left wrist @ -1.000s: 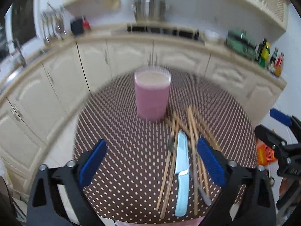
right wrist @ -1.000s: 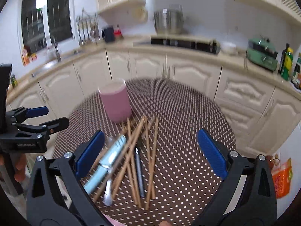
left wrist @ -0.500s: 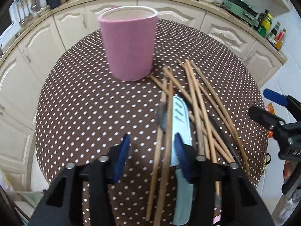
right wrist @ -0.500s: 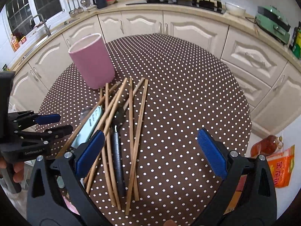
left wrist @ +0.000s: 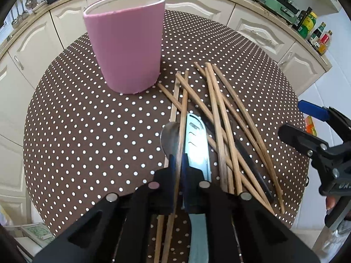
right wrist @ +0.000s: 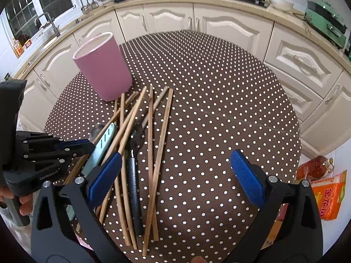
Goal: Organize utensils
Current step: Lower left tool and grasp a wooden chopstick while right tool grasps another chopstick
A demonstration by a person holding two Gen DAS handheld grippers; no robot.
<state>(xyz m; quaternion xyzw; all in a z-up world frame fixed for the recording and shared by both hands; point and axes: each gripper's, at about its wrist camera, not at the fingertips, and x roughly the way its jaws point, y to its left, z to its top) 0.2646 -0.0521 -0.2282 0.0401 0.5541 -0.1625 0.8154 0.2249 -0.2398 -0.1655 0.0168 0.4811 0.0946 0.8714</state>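
Progress: early, pink cup [left wrist: 126, 41] apparently empty | left gripper [left wrist: 178, 166] jaws just closing, pinching one chopstick [left wrist: 182, 118] | right gripper [right wrist: 175, 175] jaws spread, empty | other chopsticks [right wrist: 151, 131], knife [left wrist: 196, 144], spoon [left wrist: 170, 137] loose on table [right wrist: 219, 87]

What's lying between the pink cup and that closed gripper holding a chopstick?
Mostly bare dotted tablecloth, plus the far ends of a few chopsticks near the pink cup. The left gripper pinches one chopstick; the left wrist view shows it best.
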